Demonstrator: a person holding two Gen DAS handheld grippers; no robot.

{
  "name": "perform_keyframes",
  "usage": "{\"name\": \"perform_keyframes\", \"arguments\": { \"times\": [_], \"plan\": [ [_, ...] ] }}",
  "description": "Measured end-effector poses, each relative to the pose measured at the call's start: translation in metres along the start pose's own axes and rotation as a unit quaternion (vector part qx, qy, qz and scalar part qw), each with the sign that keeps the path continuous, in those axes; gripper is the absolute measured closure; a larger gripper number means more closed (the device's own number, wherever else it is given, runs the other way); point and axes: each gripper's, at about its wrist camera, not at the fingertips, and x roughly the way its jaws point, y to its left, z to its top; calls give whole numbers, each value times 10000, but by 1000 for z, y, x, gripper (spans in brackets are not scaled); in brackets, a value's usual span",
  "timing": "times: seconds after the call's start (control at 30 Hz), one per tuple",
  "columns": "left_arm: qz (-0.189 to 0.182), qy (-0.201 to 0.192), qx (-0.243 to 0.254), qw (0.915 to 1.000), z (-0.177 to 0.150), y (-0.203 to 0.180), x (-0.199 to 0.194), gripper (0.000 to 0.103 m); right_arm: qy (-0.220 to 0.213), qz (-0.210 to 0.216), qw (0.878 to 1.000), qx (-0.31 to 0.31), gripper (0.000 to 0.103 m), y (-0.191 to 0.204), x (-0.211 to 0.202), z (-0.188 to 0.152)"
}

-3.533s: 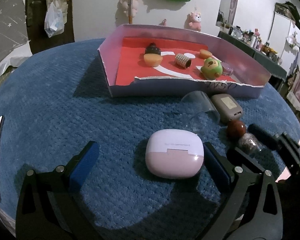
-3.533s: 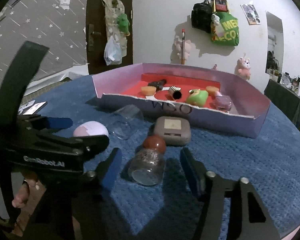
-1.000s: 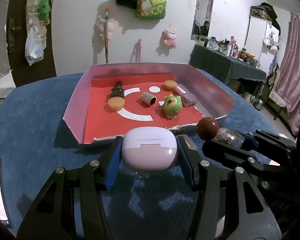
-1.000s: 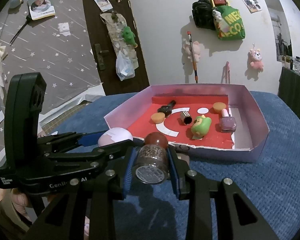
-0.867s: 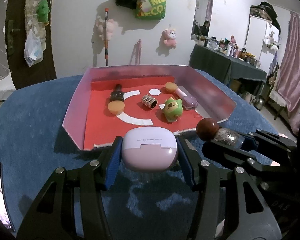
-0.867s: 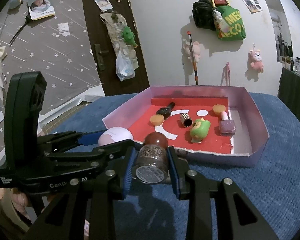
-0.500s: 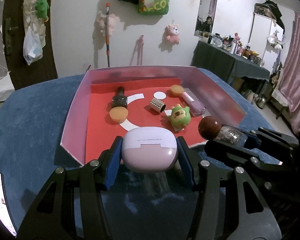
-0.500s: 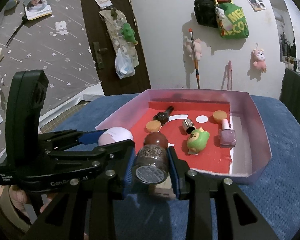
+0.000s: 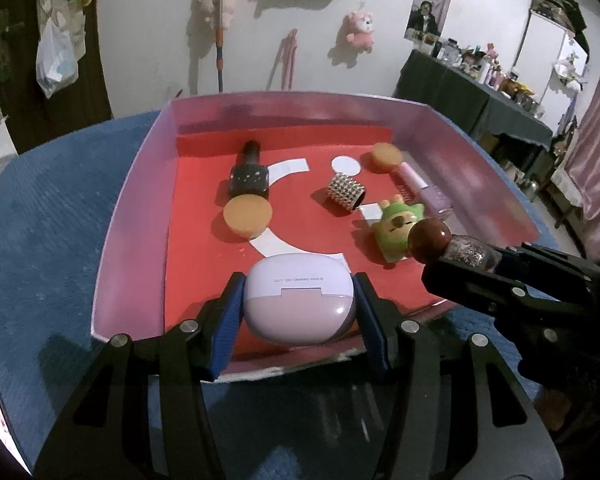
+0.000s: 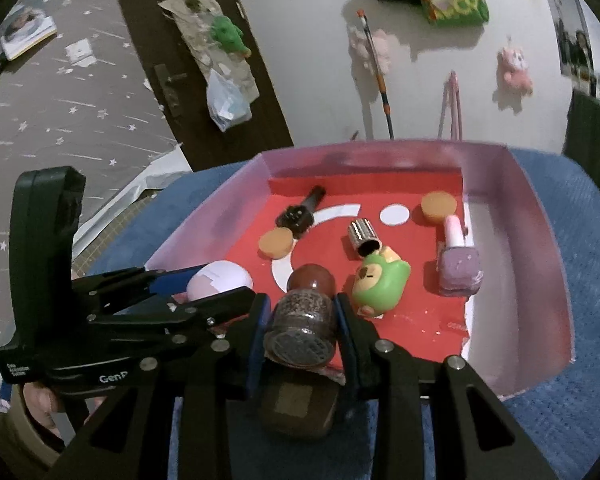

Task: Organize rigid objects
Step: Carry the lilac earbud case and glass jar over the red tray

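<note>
A: So, how do the two tools sit?

B: Both tilt downward over the near edge of the pink box [image 9: 132,216]. The left hand-held gripper [image 9: 298,312], low in the centre of its frame, is clamped on a lilac earbud case [image 9: 298,300], its blue pads [image 9: 226,320] pressing both sides. The right hand-held gripper [image 10: 300,332] is closed on a small glitter bottle [image 10: 302,328] with a round brown cap, lying along its fingers, base toward the camera.

A: Where is the box?

B: On the blue bench [image 9: 40,240], middle of both frames. On its red floor lie a black bottle [image 9: 250,176], two tan discs, a studded cap [image 9: 346,192], a green toy [image 10: 380,284] and a purple nail polish [image 10: 458,268].

A: Does one view add anything?

B: The right view shows a brown case [image 10: 298,404] on the bench under the bottle, plus fingers [image 10: 40,404] at lower left behind the left tool. The left view shows the bottle from the side, at right of centre.
</note>
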Motion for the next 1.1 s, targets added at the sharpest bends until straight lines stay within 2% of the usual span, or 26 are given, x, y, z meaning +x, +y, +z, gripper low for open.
{"name": "perform_keyframes", "arguments": {
  "times": [0.4, 0.5, 0.7, 0.83, 0.97, 1.1],
  "plan": [
    [-62, 443, -176, 9988, 10, 13, 31, 52, 488, -83, 9985, 233, 68, -14, 34, 8],
    [-109, 529, -227, 9983, 11, 14, 37, 52, 496, -33, 9984, 261, 68, -15, 36, 9],
    [-87, 535, -257, 9982, 14, 15, 41, 52, 487, -160, 9986, 109, 68, -11, 38, 14],
    [-71, 521, -288, 9982, 17, 16, 45, 52, 739, -142, 9971, 61, 68, -9, 46, 8],
    [-73, 523, -280, 9982, 18, 17, 46, 52, 686, -192, 9974, 115, 68, -14, 46, 8],
    [-15, 527, -234, 9983, 19, 16, 47, 52, 518, -412, 9978, -6, 68, -11, 43, 13]
  ]
}}
